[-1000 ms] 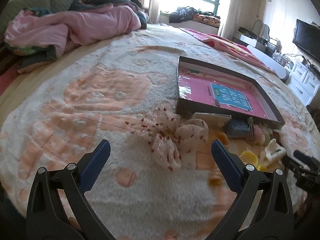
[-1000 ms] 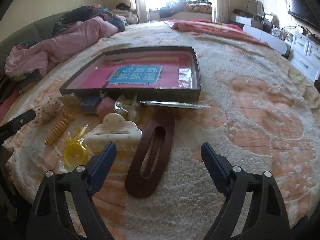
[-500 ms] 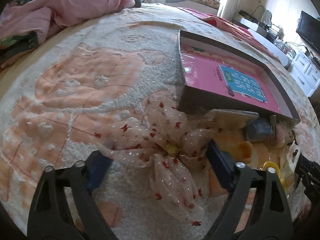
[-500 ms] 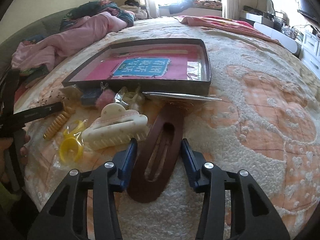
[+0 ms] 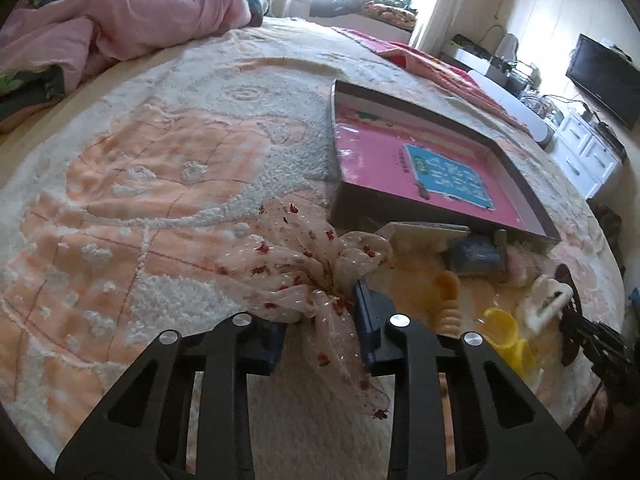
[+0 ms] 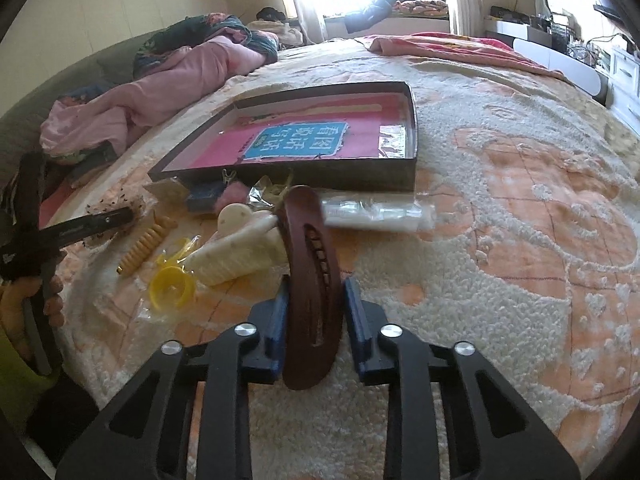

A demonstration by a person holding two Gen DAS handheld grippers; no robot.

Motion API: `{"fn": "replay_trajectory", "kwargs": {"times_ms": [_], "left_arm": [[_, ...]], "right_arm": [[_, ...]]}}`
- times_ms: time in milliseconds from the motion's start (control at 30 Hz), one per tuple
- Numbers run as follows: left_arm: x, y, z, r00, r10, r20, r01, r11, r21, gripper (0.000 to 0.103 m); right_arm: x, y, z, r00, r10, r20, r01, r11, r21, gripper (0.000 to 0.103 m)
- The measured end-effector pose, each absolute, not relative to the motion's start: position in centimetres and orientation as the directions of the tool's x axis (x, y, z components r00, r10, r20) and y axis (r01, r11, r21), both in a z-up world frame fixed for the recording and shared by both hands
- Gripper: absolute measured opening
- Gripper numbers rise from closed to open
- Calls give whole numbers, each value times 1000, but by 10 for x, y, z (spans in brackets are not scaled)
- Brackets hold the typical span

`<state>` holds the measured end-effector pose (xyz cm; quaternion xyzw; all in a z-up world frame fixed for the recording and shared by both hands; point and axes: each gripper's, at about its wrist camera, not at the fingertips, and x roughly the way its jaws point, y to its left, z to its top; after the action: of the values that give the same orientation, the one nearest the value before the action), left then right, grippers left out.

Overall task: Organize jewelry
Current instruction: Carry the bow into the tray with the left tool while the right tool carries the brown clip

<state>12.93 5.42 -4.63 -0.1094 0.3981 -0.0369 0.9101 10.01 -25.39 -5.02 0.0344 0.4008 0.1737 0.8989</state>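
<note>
A sheer cream bow [image 5: 296, 256] with red specks lies on the fluffy bedspread, just in front of the shallow dark box [image 5: 360, 208] with a pink book inside. My left gripper [image 5: 320, 320] is closing, its blue pads pinching the bow's middle. In the right wrist view, a brown oval hair clip [image 6: 308, 232] stands tipped on its edge. My right gripper [image 6: 316, 304] is closing on the clip's near end. The box [image 6: 340, 178] sits just beyond the clip.
Between the grippers lie a cream claw clip [image 6: 236, 256], a yellow ring [image 6: 172, 286], an orange spiral tie [image 6: 146, 244], a clear packet [image 6: 376, 212] and small blue and pink pieces. Pink bedding [image 5: 120, 28] is heaped far left. A TV [image 5: 604, 76] stands on the right.
Both grippers came down over their items and their jaws narrowed from wide apart. The bow is now gathered between the left pads. The brown clip went from flat to tipped on edge.
</note>
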Motion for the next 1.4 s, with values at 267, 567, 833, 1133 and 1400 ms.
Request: {"fn": "replay_trajectory", "kwargs": {"times_ms": [267,567,833,1133,1400], "left_arm": [[102,37,-21,710,-208,-673,59,970,-237,20],[108,2,-4,713,-271,-647,165,961,-220,20],[135,-14,-2,717,-287,-636,203,958,-204,20],[180,-21,2,710,-291,-641,210,957,-201,20],[221,-16,-11,688,-257,-678,173,966,-191,20]], "right_arm": [[96,-276,-48,627,321,-709,-242,946,214,10],[100,-300,-24,680,293,-672,-205,956,210,10],[132,-291,-3,712,279,-645,-227,960,165,10],[181,-263,4,709,283,-646,-256,957,137,10],[225,-247,-11,653,295,-698,-252,953,166,10]]}}
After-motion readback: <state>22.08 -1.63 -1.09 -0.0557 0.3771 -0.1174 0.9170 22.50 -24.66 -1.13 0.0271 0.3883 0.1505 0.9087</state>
